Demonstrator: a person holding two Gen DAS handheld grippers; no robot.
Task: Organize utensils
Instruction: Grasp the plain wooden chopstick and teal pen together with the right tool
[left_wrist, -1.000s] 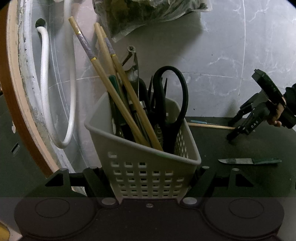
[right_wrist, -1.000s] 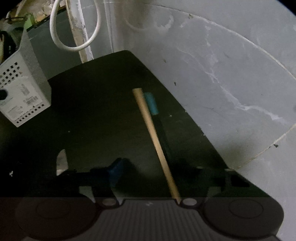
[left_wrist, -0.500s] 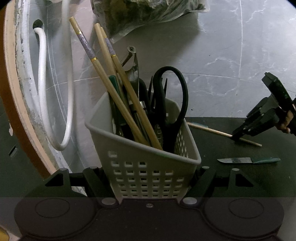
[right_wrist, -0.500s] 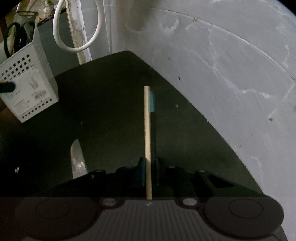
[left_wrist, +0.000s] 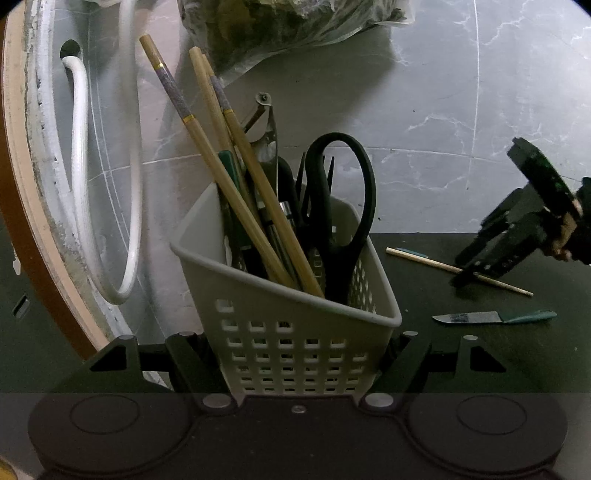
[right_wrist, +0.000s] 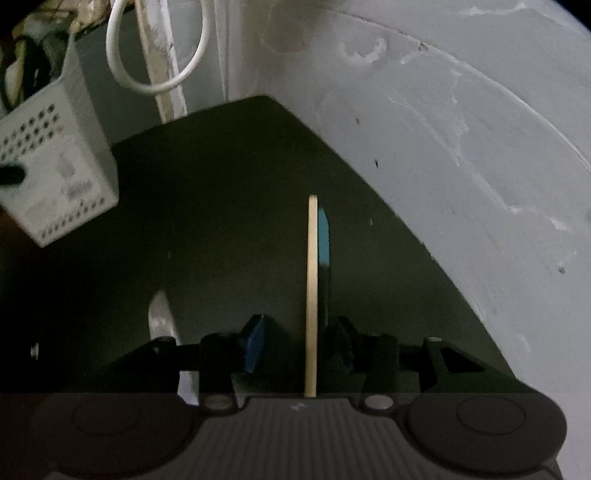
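My left gripper is shut on a white perforated utensil basket, which also shows in the right wrist view. It holds chopsticks, black scissors and other utensils. My right gripper appears in the left wrist view; it is low over the dark mat. A wooden chopstick runs between its fingers, which stand apart, not clamped. The chopstick also shows in the left wrist view. A blue-ended dark stick lies beside it. A small knife lies on the mat.
The dark mat lies on a grey marble floor. A white hose loop hangs at the left by a wooden edge. A plastic bag sits behind the basket. The knife blade is left of my right gripper.
My right gripper closed around the chopstick half a second ago; now its fingers stand wider apart. The chopstick turned in line with the gripper. The left gripper kept holding the basket.
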